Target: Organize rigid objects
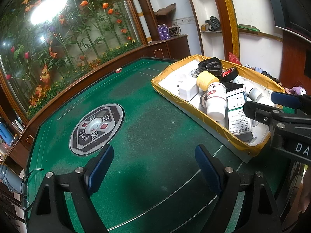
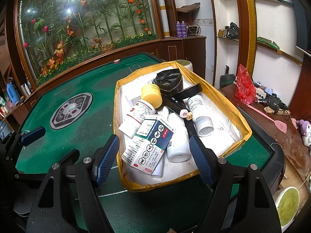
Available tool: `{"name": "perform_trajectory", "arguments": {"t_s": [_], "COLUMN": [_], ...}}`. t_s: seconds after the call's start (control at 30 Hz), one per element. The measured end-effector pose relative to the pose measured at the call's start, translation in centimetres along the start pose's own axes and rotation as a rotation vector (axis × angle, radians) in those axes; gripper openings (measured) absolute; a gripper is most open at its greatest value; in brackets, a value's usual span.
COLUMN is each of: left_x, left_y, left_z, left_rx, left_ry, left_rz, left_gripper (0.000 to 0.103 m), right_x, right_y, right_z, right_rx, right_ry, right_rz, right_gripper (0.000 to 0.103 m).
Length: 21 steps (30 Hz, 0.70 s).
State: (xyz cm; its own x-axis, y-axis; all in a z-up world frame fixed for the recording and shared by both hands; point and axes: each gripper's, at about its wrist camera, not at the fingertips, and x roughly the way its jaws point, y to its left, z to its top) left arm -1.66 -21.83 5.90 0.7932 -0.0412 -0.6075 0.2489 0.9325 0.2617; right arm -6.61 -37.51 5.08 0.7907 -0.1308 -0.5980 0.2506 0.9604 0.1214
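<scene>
1. Right tongs (image 2: 154, 160): blue pads apart, nothing between them that they touch. They hang above the near end of the tray, pointing down at it.
2. Left tongs (image 1: 154, 167): pads apart, empty, over bare green surface (image 1: 155, 116). The tray lies off to their right.
3. Tray (image 2: 219, 95): yellow-edged, white-lined, resting on the surface; it holds a jumbled heap of rigid items.
4. Medicine box (image 2: 148, 141): white and blue carton on top of the heap at the near end, directly ahead of the right tongs and framed between their pads. Long axis runs away from the tongs and leans to the right.
5. Other contents: white bottles (image 2: 137, 114) lying on their sides, a yellow-capped jar (image 2: 151, 95), a black tape roll (image 2: 189, 92), a black plastic part (image 2: 169, 81), markers (image 2: 175, 104).
6. Judgement: the right hand is much the nearer to the box. Gripping across its short side seems to call for a slight roll of the wrist to match its slant.
7. Judgement: nothing is yet sorted.
</scene>
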Motion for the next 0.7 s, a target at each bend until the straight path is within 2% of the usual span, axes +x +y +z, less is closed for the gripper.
{"name": "perform_trajectory", "arguments": {"t_s": [0.7], "left_x": [0.05], "left_y": [-0.09], "left_z": [0.06], "left_rx": [0.005], "left_ry": [0.000], "left_rz": [0.005], "left_gripper": [0.086], "right_x": [-0.01], "right_y": [-0.03], "right_z": [-0.01], "right_rx": [0.003], "right_ry": [0.001], "right_rz": [0.000], "right_gripper": [0.075]}}
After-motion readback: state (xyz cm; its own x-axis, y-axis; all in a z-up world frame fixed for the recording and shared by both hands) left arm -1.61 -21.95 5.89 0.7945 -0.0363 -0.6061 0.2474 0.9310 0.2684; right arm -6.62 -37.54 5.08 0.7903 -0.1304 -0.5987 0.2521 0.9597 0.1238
